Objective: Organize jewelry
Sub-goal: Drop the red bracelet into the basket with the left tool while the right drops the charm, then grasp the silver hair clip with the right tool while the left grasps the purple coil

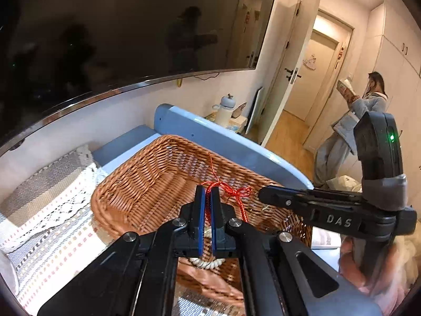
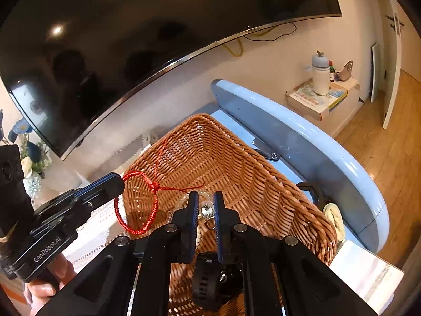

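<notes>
A woven wicker basket sits on a patterned cloth; it also shows in the right wrist view. My left gripper is shut on a red braided cord bracelet and holds it above the basket. In the right wrist view the bracelet hangs as a loop from the left gripper. My right gripper is nearly shut around a small silver trinket over the basket. A black watch and a white bead string lie below the grippers.
A large dark television hangs on the wall behind. A blue curved furniture edge runs behind the basket. A side shelf holds a white bottle. A person stands in the hallway. A white book lies at right.
</notes>
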Demonstrator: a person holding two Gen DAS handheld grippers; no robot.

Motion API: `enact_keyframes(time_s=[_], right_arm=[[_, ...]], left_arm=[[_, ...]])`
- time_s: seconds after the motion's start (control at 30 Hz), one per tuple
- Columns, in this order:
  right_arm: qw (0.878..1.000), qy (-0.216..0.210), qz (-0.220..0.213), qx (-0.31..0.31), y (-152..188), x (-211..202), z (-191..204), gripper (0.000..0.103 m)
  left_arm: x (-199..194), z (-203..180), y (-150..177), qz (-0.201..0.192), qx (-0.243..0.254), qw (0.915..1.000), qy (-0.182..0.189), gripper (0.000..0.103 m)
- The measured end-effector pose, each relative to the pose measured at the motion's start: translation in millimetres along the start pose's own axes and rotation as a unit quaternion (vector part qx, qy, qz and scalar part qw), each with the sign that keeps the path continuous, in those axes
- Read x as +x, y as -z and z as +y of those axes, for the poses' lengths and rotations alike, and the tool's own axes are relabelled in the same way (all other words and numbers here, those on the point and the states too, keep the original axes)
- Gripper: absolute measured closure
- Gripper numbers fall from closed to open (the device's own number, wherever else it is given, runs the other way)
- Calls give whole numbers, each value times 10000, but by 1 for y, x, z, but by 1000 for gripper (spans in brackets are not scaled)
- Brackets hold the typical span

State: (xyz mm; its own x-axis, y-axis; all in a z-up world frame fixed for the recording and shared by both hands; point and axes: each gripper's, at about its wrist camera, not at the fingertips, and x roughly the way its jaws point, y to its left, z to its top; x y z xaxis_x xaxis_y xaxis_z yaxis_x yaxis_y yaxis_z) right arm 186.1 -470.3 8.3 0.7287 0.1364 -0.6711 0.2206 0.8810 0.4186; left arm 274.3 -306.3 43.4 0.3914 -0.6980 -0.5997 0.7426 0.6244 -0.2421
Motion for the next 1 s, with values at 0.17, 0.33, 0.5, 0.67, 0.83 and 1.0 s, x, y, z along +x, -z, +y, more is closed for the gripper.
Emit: enact_keyframes(time_s=[0.17, 0.33, 0.5, 0.67, 0.83, 1.0], right_arm=[[9998, -87, -195, -61, 1, -10, 4, 71], [9985, -99, -388, -364, 13, -40, 22, 71], [9942, -382, -573, -821, 38, -78, 71, 71], [9896, -670, -831, -969, 84, -100, 119, 63], [9912, -817, -630, -829, 144, -68, 137, 53], [9921, -349, -423, -1133, 169, -27, 148, 53]], left_arm=[[-28, -9, 2, -201, 115, 9979, -607, 55], [-82, -8, 14, -380, 247, 9965, -709, 54], [-169, 6, 44, -666, 39, 9949, -763, 47], [-252, 21, 89, -971, -159, 9901, -1003, 46], [-286, 52, 149, -833, -563, 9846, -1428, 46], [-281, 102, 206, -545, -1513, 9752, -1523, 46]])
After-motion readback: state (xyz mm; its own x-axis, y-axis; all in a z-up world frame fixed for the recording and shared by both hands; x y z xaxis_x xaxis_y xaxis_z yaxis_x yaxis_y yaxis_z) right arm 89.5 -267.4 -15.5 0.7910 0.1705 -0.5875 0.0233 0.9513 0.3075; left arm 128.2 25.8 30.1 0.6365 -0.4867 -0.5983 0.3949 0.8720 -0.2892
